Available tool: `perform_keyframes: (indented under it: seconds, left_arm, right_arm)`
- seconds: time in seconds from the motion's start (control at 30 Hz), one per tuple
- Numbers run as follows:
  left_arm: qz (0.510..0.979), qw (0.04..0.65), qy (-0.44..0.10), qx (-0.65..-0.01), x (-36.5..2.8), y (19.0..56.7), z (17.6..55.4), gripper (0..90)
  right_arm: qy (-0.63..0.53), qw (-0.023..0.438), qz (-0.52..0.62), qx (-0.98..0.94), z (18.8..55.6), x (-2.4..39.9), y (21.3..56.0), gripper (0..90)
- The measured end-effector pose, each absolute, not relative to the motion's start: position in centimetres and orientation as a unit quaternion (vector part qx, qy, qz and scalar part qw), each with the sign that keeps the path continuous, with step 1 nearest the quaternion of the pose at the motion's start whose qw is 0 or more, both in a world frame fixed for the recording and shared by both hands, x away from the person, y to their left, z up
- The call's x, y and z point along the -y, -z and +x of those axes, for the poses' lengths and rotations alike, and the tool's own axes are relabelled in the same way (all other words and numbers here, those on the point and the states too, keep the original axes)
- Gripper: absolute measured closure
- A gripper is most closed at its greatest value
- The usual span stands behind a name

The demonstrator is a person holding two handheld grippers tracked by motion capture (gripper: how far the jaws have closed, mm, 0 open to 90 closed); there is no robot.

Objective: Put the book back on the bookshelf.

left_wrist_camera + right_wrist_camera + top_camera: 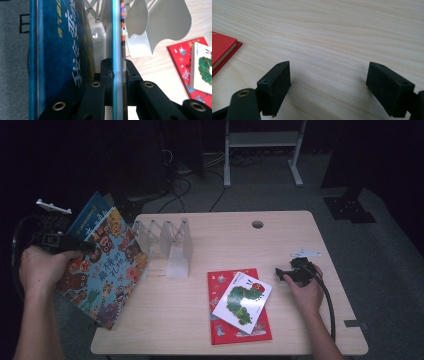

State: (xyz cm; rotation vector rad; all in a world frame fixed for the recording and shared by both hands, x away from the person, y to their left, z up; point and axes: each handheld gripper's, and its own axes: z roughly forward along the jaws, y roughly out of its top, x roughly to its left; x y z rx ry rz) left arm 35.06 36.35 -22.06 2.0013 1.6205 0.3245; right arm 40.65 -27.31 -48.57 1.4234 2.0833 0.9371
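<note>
My left gripper (89, 247) is off the table's left edge, shut on a large picture book with owls on its cover (107, 270), which it holds tilted in the air. In the left gripper view the jaws (119, 71) pinch the book's thin edge (122, 37). A blue book (62, 50) lies against its far side; whether it is also clamped I cannot tell. My right gripper (283, 273) rests on the table at the right, and in the right gripper view (328, 87) it stands open over bare wood.
A white folding book rack (167, 245) stands at the table's back left. A red book (225, 332) lies flat at the front middle with a white caterpillar book (242, 300) on top; its corner (222, 48) is left of my right jaws. A cable hole (257, 224) sits near the far edge.
</note>
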Motion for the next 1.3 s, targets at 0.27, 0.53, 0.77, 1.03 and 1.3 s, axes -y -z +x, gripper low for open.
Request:
perform_keyframes:
  seconds: [0.27,0.53,0.77,1.03,1.3]
  left_arm:
    - [0.741,0.260,-0.126,-0.606,-35.6,22.5,36.3,80.5]
    - [0.737,0.258,-0.133,-0.610,-34.9,22.9,37.5,80.5]
    - [0.732,0.256,-0.141,-0.615,-34.5,22.8,38.0,80.5]
    - [0.727,0.253,-0.145,-0.622,-34.0,23.0,39.0,80.5]
    - [0.719,0.259,-0.149,-0.627,-33.8,23.4,40.1,80.4]
  right_arm:
    - [-0.339,0.223,0.516,-0.754,40.7,27.3,48.6,18.6]
    - [-0.339,0.223,0.516,-0.754,40.7,27.3,48.6,18.7]
    - [-0.339,0.223,0.516,-0.754,40.7,27.3,48.6,18.7]
    - [-0.339,0.223,0.516,-0.754,40.7,27.3,48.6,18.7]
    - [-0.340,0.223,0.516,-0.754,40.7,27.3,48.6,18.7]
